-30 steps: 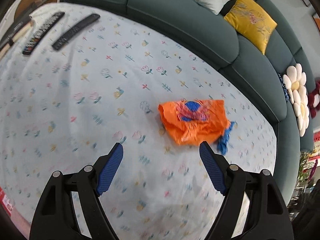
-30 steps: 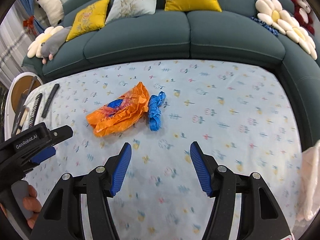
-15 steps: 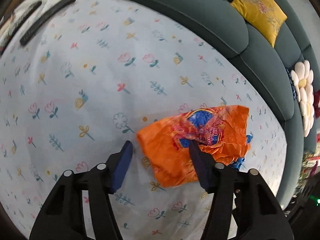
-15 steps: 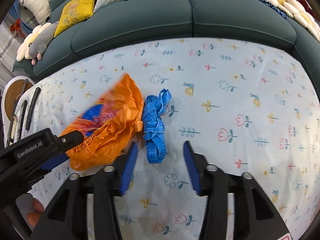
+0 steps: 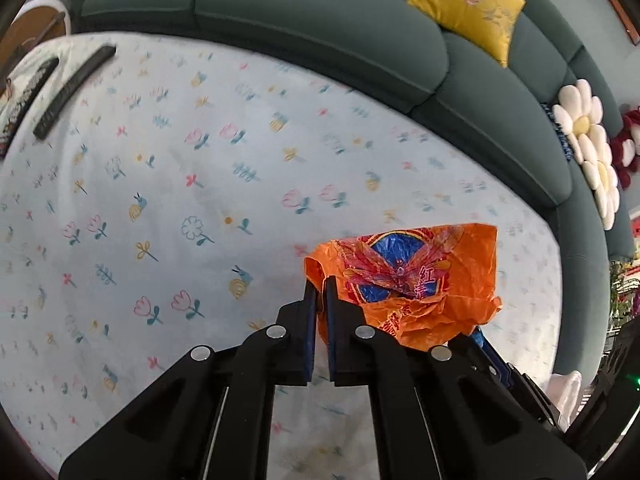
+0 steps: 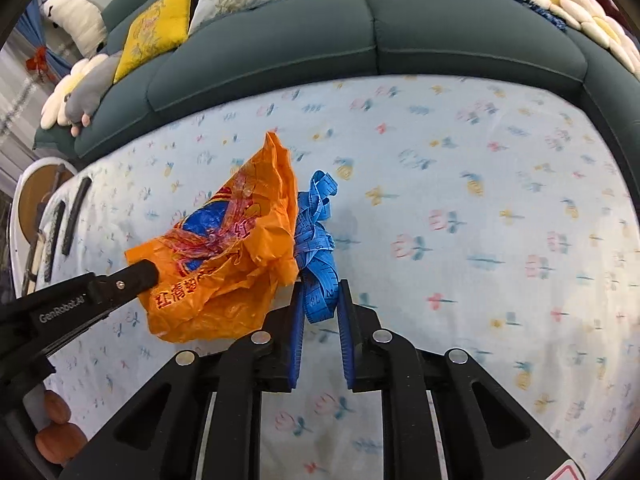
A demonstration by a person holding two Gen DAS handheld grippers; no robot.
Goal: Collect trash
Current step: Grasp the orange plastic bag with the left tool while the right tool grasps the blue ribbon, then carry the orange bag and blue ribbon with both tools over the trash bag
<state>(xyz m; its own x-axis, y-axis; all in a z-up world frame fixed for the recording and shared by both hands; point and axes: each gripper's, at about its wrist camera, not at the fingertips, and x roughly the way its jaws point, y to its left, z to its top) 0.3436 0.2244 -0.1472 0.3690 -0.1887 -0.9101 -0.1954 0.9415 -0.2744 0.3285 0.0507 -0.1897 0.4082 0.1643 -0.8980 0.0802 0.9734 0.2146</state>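
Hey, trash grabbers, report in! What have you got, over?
Left gripper shut on orange plastic bag. Right gripper closing around blue tape measure, grip unconfirmed. Bag overlaps the tape's left side; floral cloth otherwise open ahead.

the black left gripper [image 5: 320, 286] has its blue-padded fingers nearly together, clamping a corner of the crumpled orange plastic bag [image 5: 416, 284]. the black right gripper [image 6: 320, 292] reaches forward beside it, its blue pads narrowed around the bundled blue measuring tape [image 6: 318, 240].
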